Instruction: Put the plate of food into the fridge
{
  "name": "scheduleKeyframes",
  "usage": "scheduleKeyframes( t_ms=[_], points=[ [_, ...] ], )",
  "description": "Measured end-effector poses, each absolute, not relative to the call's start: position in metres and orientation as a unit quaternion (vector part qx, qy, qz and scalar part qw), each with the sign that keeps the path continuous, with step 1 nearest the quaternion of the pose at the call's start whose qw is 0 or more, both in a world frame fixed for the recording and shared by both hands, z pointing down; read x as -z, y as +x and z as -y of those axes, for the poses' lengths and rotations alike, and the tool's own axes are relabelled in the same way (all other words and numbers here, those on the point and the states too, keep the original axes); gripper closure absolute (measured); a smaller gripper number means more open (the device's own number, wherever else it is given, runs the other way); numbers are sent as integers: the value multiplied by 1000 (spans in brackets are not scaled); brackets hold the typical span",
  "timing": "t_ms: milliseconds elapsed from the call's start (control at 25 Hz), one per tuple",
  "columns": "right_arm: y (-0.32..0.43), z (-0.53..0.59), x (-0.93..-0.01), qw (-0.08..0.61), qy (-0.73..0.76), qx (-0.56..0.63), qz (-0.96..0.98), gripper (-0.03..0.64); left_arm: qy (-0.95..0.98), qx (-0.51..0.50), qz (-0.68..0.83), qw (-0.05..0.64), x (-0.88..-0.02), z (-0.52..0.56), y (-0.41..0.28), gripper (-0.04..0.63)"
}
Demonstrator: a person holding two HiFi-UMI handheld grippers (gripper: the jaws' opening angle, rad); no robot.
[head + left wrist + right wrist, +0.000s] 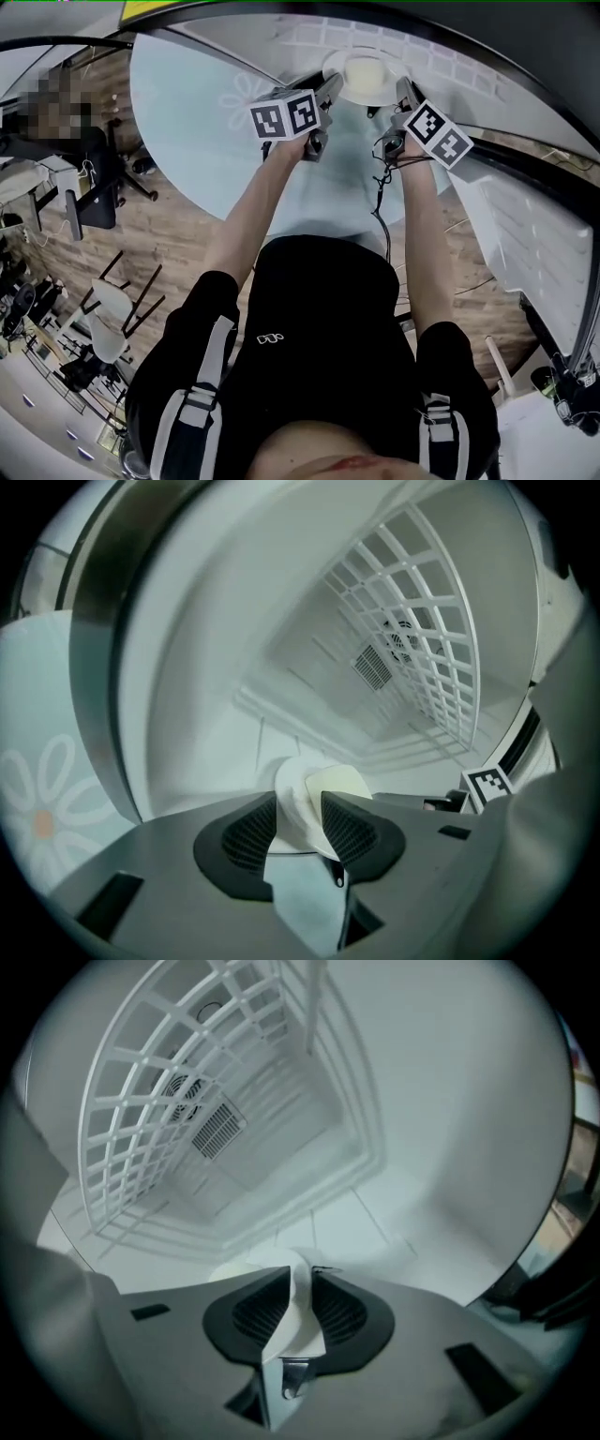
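Observation:
The white plate (370, 80) with pale food (337, 782) rests on the white floor of the fridge (441, 52), just inside the opening. My left gripper (336, 86) is at its left rim and my right gripper (401, 92) at its right rim. In the left gripper view the plate's rim (295, 782) stands between the jaws of the left gripper (300, 822), which are wide apart and open. In the right gripper view the plate's edge (301, 1274) lies in the narrower gap of the right gripper (302, 1309), whose pads look slack.
A white wire shelf (422, 649) hangs above the plate inside the fridge, also seen as the wire shelf (169, 1101), with a vent on the back wall (373, 667). The pale blue fridge door (187, 103) with a flower print stands open at the left. Chairs (103, 178) stand on the wood floor behind.

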State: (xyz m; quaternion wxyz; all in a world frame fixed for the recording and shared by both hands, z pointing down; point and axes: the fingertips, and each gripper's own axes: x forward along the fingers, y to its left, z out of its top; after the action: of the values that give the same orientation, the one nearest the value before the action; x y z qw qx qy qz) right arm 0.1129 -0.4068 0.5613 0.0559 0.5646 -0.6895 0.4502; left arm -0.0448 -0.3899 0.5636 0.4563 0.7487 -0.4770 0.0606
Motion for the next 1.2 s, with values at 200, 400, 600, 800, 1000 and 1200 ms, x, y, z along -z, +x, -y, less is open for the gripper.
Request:
scheduleKeyframes(
  t_ms=[200,400,600,800,1000,1200],
  points=[
    [112,406,-559,106,567,-414,704,495,751,-96,503,416,-561,386,-62,428],
    [110,388,-537,110,568,-375,724,526,768,-80,513,374,-523,372,-61,430],
    [107,368,-497,112,563,-297,763,569,798,-51,506,324,-477,349,-46,515],
    [96,340,-447,77,543,-236,802,600,820,-32,504,270,-431,315,-30,535],
    [95,314,-404,60,532,-168,827,609,834,-11,513,203,-385,294,-14,539],
    [100,271,-368,36,513,-112,850,609,834,37,519,184,-356,261,-3,595]
  ],
)
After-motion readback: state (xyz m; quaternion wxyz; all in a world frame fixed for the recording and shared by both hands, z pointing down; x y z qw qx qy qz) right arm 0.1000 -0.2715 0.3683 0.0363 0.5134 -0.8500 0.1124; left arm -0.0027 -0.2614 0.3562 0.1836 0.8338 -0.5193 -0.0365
